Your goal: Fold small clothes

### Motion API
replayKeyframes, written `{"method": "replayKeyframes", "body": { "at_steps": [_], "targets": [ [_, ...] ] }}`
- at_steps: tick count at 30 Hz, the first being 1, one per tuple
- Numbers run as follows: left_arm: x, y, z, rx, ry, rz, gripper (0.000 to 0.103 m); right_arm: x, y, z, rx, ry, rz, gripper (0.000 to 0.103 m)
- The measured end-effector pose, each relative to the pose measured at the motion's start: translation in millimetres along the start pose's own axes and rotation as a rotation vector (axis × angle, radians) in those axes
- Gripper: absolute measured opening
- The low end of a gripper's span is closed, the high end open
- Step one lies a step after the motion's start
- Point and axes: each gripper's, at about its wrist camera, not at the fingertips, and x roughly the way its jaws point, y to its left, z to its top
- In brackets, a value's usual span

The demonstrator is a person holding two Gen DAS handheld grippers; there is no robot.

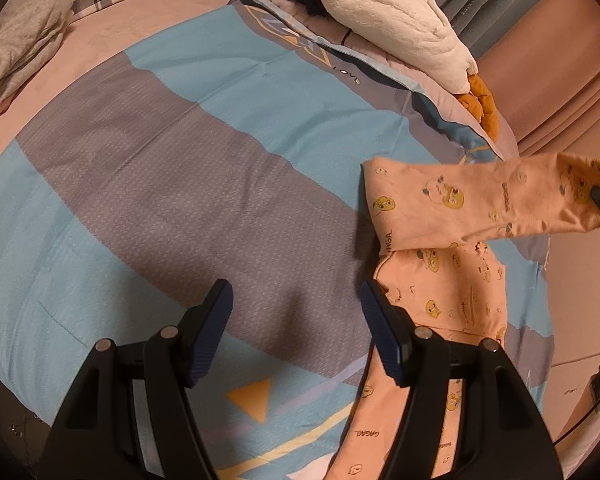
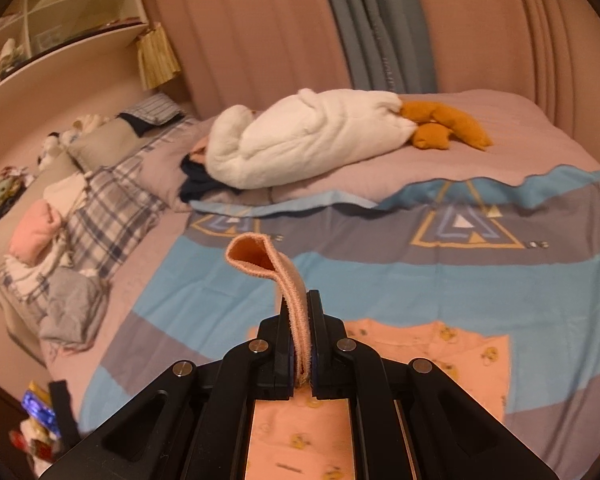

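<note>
Pink printed garment [image 1: 452, 288] was spread on the bed's blue-and-grey cover [image 1: 180, 160], one leg lifted off toward the right. Only in the right wrist view was its cuff [image 2: 296, 312] seen pinched in the right claw [image 2: 298, 320]. The left claw [image 1: 296, 320] was shown spread and empty in the left view.
</note>
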Motion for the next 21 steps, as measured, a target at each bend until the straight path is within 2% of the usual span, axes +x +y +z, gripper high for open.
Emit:
{"method": "replayKeyframes", "body": {
  "at_steps": [21],
  "targets": [
    [32.4, -45.9, -14.6, 0.116, 0.078, -0.026, 0.066, 5.4, -78.2, -39.2, 0.122, 0.066, -0.209, 0.007]
  ]
}}
